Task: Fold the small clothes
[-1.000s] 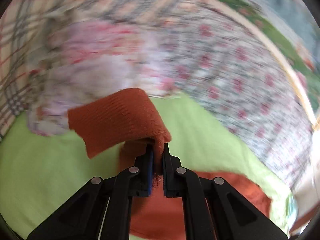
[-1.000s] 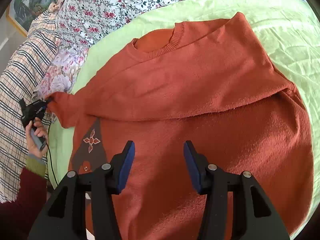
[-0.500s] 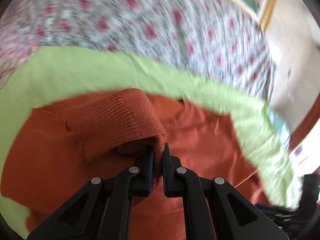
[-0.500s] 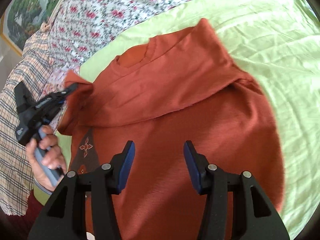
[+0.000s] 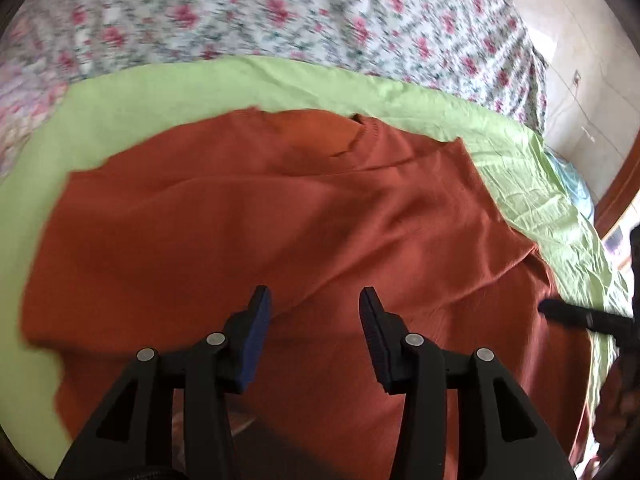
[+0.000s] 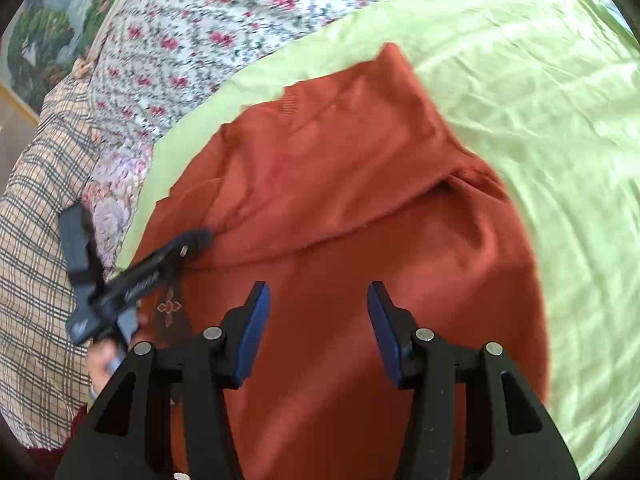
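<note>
Sweater (image 5: pixel 320 220) rust knit, folded on lime sheet (image 5: pixel 160 96) — left tool (image 5: pixel 316 312) opening, empty; right tool (image 6: pixel 318 308) half-open, empty.

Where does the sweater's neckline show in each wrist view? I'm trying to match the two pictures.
Left wrist: neckline upper centre, just below the green sheet's far edge.
Right wrist: neckline upper centre-left, blurred.
Shared landmark: the floral bedcover across the top.

A bed with a floral bedspread (image 6: pixel 208 28) carries a light green sheet (image 6: pixel 540 128); a rust-orange sweater (image 6: pixel 340 208) lies spread on the sheet.
</note>
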{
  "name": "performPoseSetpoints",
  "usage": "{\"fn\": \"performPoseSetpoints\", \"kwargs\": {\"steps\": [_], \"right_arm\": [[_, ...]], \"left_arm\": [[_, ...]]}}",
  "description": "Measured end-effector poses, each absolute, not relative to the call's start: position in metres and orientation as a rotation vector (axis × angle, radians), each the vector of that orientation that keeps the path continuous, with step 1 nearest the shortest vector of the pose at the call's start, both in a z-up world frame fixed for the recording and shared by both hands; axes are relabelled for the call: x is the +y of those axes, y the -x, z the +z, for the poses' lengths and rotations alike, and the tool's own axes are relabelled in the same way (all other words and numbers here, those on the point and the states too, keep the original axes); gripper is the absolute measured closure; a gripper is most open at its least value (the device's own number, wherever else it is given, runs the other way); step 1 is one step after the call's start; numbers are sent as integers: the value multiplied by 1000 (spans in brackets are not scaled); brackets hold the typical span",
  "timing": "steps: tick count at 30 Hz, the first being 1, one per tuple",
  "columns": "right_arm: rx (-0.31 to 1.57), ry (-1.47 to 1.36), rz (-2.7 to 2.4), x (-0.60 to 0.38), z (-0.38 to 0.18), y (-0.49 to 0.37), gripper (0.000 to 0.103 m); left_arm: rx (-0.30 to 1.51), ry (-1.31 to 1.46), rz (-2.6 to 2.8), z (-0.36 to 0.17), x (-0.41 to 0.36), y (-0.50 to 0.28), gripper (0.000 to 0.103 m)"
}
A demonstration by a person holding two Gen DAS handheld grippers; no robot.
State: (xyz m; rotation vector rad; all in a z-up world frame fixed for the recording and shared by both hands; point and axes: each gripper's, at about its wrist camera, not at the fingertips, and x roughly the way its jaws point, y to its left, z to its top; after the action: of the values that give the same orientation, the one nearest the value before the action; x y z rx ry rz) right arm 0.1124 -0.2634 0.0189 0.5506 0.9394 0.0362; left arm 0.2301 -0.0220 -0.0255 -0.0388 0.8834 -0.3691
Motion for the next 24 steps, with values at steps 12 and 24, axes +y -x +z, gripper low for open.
{"fn": "performPoseSetpoints", "kwargs": {"steps": [12, 24], "right_arm": [[943, -646, 124, -244, 5, -197, 51], [866, -827, 27, -271, -21, -253, 96]], "left_arm": [[916, 138, -23, -51, 118, -202, 56], [895, 242, 74, -57, 142, -249, 56]]}}
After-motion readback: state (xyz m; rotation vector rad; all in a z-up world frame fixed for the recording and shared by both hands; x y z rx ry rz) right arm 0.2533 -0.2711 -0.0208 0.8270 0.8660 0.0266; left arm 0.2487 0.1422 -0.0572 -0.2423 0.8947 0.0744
